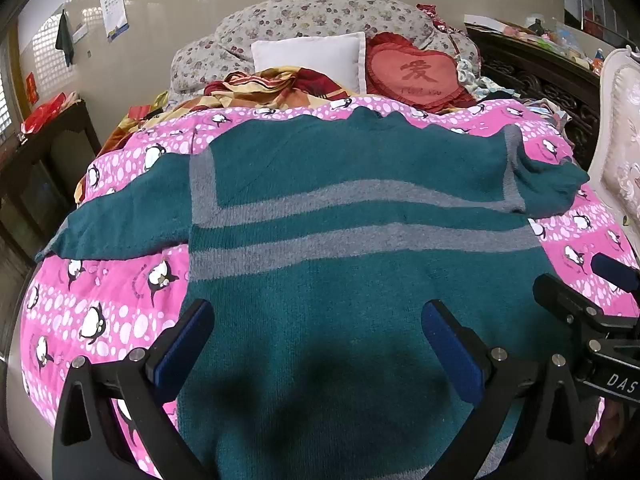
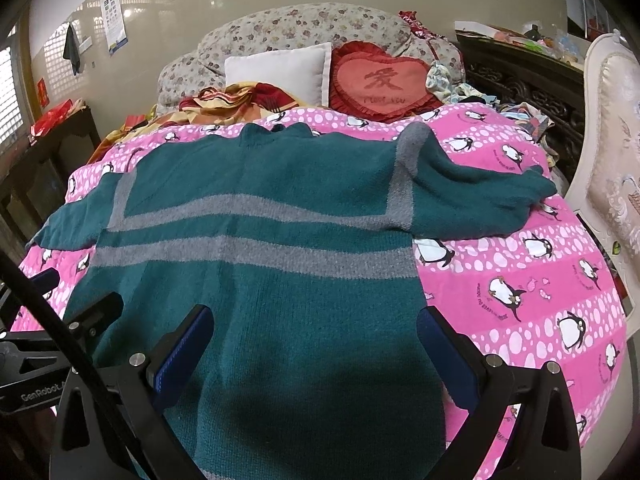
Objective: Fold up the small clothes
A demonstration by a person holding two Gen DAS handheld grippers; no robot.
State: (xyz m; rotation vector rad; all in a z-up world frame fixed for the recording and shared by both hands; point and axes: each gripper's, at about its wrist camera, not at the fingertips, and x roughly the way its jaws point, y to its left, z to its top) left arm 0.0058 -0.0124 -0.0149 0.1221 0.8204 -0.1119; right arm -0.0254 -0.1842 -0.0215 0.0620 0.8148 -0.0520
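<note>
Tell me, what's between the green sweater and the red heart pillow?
Only a strip of the pink penguin blanket lies between the sweater and the heart pillow; the right wrist view shows it best.

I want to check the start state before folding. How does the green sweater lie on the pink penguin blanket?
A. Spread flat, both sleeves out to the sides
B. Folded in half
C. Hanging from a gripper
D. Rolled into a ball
A: the sweater lies spread flat on the blanket, one sleeve out to each side.

A white pillow (image 1: 310, 58) leans beside a red heart cushion (image 1: 416, 74), both beyond the pink penguin blanket (image 1: 108, 312).
</note>
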